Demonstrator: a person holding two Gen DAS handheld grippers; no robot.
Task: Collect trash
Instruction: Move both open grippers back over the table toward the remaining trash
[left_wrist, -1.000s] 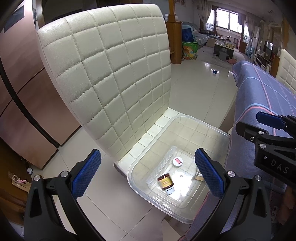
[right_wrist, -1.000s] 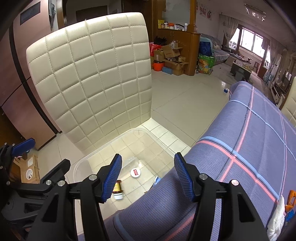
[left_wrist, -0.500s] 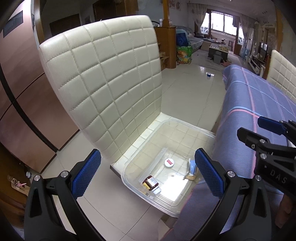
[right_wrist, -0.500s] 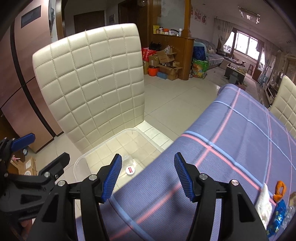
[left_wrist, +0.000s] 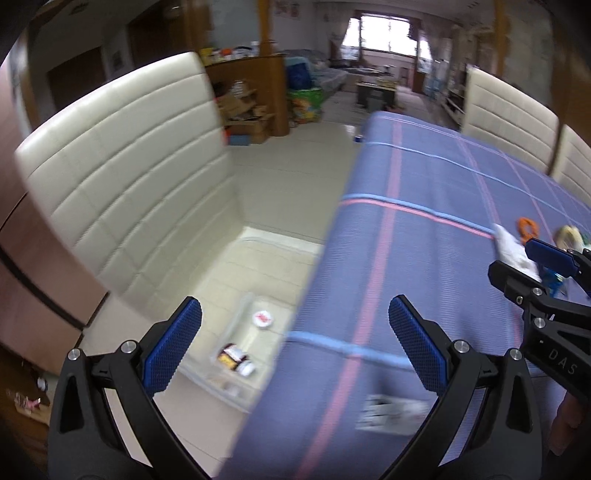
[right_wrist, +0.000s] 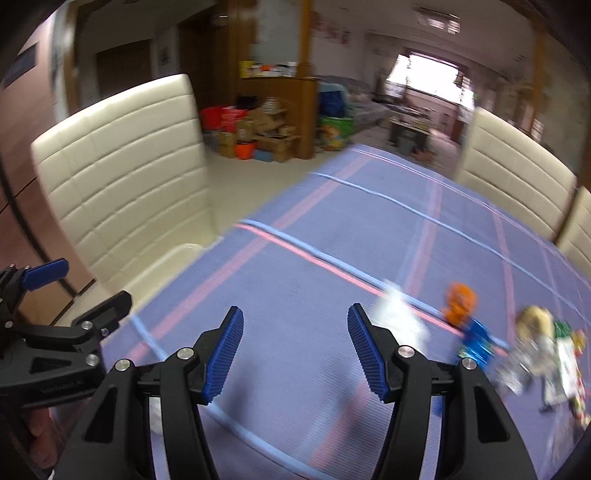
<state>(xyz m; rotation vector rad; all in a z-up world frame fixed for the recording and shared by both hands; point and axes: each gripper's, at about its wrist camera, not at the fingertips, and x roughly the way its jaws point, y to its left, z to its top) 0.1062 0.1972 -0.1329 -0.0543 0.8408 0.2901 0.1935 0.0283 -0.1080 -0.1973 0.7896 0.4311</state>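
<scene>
Fingers: both pairs parted and empty, the left gripper (left_wrist: 295, 339) spread wide above the table's edge, the right gripper (right_wrist: 295, 350) about half spread over the cloth, nothing between the pads of either. Progress, as I judge it: partly done. The clear plastic bin (left_wrist: 273, 245) on the cream chair seat (left_wrist: 122, 184) beside the table already holds a small brown jar (left_wrist: 234, 360), a round white lid (left_wrist: 262, 318) and a clear wrapper-like piece; a cluster of trash lies uncollected on the table to the right: white crumpled paper (right_wrist: 397, 314), an orange scrap (right_wrist: 460, 301), a blue wrapper (right_wrist: 478, 341), a tape roll (right_wrist: 533, 321) and mixed packets (right_wrist: 565, 362) too blurred to name. Surface: table under a blue cloth (right_wrist: 332, 258) with pink and pale-blue stripes. Room: tiled floor (left_wrist: 295, 166), two more cream chairs (right_wrist: 513, 177) across the table, cardboard boxes (right_wrist: 258, 129) by a wooden partition, bright window (right_wrist: 430, 79) at the far end.
</scene>
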